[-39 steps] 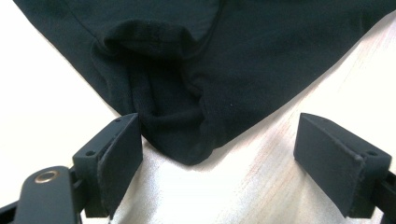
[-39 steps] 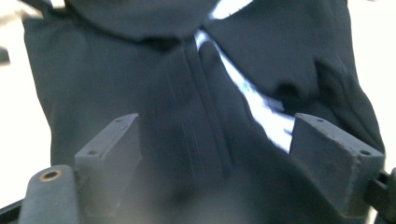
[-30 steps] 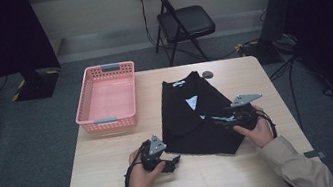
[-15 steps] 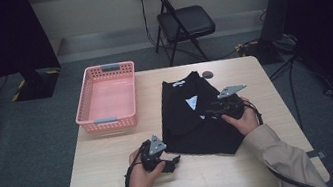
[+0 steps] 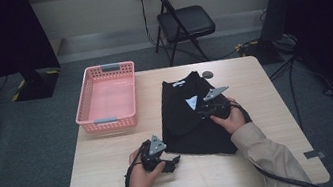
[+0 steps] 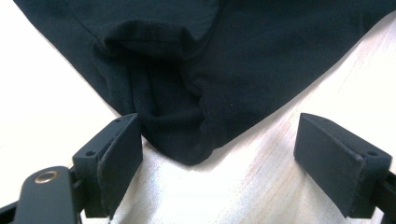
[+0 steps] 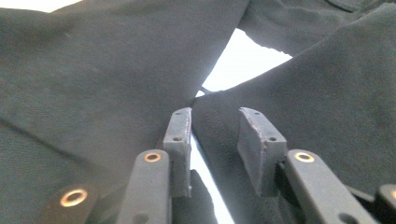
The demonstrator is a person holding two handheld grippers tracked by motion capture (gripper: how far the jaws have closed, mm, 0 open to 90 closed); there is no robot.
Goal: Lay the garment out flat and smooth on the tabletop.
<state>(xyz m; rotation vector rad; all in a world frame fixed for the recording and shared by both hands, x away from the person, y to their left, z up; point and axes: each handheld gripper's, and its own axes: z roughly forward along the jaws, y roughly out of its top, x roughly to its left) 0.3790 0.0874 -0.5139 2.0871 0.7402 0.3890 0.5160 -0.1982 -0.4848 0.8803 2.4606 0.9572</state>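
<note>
Both tongs are at work on a black garment [image 5: 193,117] that lies folded flat on the wooden table [image 5: 275,152], to the right of an empty pink basket [image 5: 107,100]. Right gripper [image 5: 208,112] rests on top of the cloth near its middle, just below a small white label [image 5: 191,102]. Its jaws have just been closing, and in the right gripper view a fold of the cloth edge [image 7: 219,126] stands between them, but I cannot say for sure that the pads already press on it. Left gripper [image 5: 173,162] sits on the table at the near left corner of the garment. Its jaws stand wide apart and hold nothing; in the left gripper view the bunched corner [image 6: 187,135] lies between them, close to one pad.

I judge that the step in hand is taking hold of the garment for another fold. The next move calls for the right jaws to finish the pinch on the edge, and for the left jaws to close on the corner, catching all the layers, before any lift.
</note>
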